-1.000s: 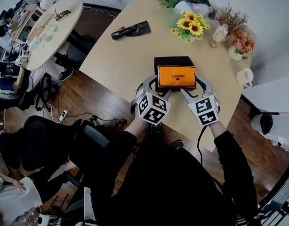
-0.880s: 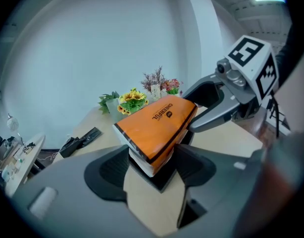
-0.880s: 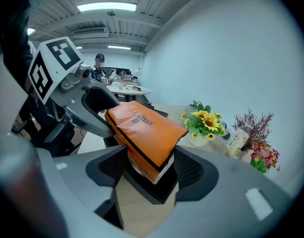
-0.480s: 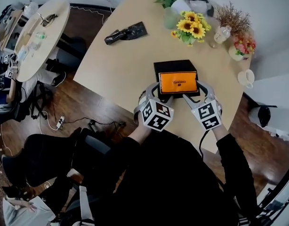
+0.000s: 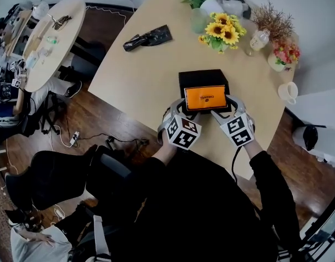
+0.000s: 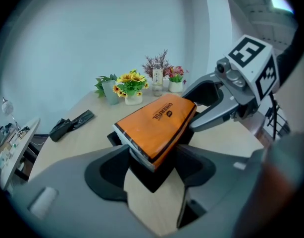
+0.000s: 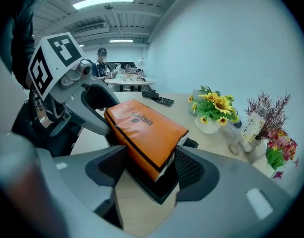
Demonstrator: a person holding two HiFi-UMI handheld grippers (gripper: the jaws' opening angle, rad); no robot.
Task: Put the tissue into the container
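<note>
At centre of the head view, on the pale wooden table (image 5: 140, 75), the orange plastic-wrapped tissue pack (image 5: 205, 97) lies across the near part of the black rectangular container (image 5: 202, 76); it looks tilted, not yet seated flat. Left gripper (image 6: 153, 156) is clamped on the pack's near-left corner, right gripper (image 7: 148, 165) on the near-right corner, pads pressing the wrap. To do this well: keep both grips even, square the pack w/ the box walls, lower it level so no corner catches the rim, and release only once it's flat.
</note>
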